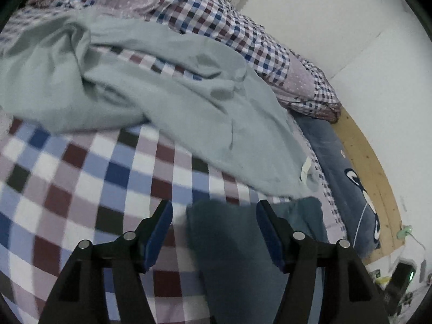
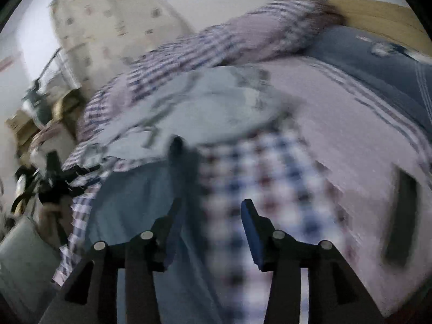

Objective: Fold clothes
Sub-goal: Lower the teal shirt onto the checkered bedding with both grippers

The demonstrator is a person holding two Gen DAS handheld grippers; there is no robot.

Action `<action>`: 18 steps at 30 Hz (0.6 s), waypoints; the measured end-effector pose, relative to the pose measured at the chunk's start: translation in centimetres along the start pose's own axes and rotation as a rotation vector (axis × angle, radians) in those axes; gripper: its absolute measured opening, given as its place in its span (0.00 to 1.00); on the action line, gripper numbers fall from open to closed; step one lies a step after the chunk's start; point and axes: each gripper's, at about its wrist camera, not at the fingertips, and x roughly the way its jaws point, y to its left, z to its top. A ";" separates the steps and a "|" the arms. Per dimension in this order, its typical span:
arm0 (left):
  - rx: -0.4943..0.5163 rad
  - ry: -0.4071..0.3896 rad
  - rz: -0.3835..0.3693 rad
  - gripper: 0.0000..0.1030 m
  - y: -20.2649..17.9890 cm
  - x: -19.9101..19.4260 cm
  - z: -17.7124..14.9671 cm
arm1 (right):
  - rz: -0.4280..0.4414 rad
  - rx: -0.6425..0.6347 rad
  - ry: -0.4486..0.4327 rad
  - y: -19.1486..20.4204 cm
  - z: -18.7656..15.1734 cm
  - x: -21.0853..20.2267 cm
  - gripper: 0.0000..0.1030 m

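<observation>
Pale green garment (image 1: 151, 81) crumpled ahead of left hand-held gripper (image 1: 214, 210); both hand-held grippers released.

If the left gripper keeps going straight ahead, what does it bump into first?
Probably the dark teal cloth lying between the open left gripper fingers, then the pale green garment beyond it. Depth is unclear.

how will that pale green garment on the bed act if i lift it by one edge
The pale green garment is rumpled in soft folds, so it will probably sag and trail. It looks thin and likely light. It may drag over the checked bedspread.
</observation>
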 end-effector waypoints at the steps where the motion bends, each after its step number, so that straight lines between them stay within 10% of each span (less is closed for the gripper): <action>1: -0.016 0.006 -0.017 0.66 0.4 0.4 -0.1 | 0.022 -0.024 0.021 0.7 1.0 1.9 0.47; 6: -0.034 0.045 -0.010 0.63 0.2 2.4 -0.3 | 0.079 -0.098 0.111 3.1 4.6 10.0 0.47; 13: -0.094 0.045 -0.007 0.22 1.4 3.6 -0.1 | 0.101 -0.151 0.175 3.8 6.0 16.6 0.43; 18: -0.142 0.029 -0.010 0.12 2.3 4.4 0.0 | 0.104 -0.098 0.210 1.8 6.6 18.8 0.03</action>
